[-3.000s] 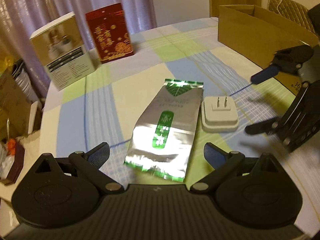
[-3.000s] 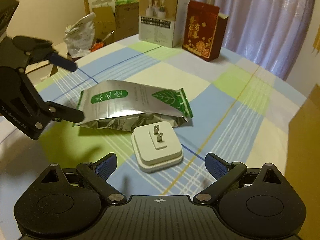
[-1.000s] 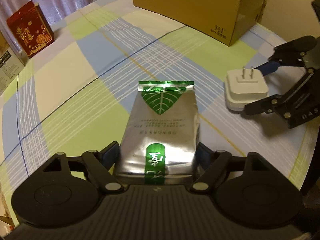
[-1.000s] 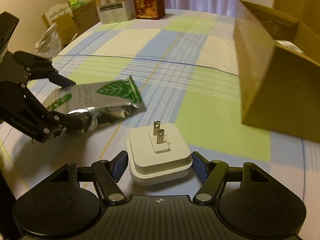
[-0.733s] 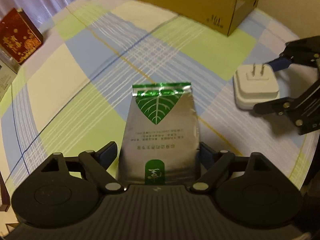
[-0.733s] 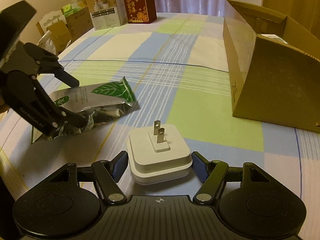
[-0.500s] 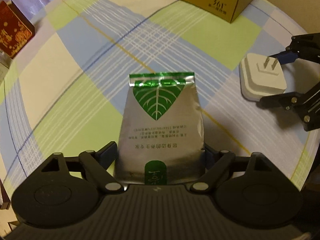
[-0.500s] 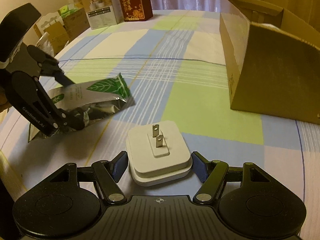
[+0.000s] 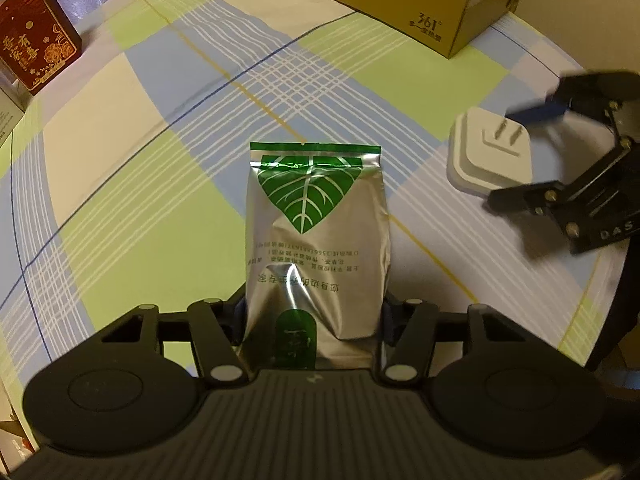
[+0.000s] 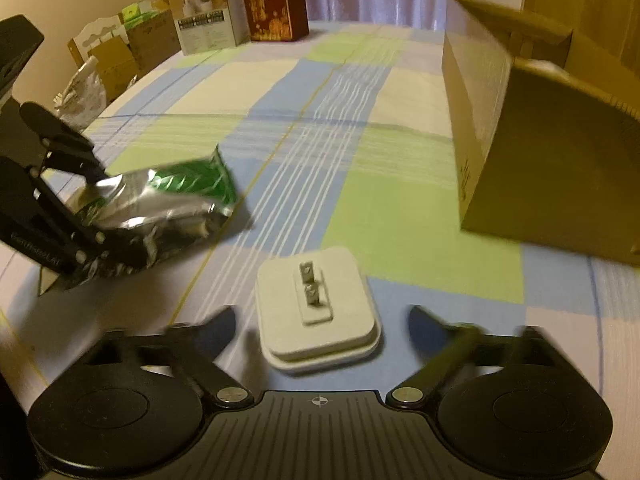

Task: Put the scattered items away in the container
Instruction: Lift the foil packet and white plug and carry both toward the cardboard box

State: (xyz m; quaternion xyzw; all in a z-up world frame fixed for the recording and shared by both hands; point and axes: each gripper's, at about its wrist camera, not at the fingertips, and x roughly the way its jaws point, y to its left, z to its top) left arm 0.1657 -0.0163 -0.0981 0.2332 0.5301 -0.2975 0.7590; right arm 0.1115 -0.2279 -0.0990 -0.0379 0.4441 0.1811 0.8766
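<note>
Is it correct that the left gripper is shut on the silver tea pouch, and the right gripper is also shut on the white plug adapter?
Partly. The left gripper is shut on the tea pouch, but the right wrist view shows the right gripper open, its fingers apart from the plug adapter.

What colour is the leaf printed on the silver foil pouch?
Green with pale veins, clearest in the left wrist view on the silver foil pouch.

Left gripper (image 9: 314, 316) clamped, lifted; right gripper (image 10: 320, 324) spread wide, low.

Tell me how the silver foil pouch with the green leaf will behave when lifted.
The silver foil pouch with the green leaf probably flexes and sags: its creased foil buckles between the left gripper fingers. The glossy surface may slip. It looks light.
</note>
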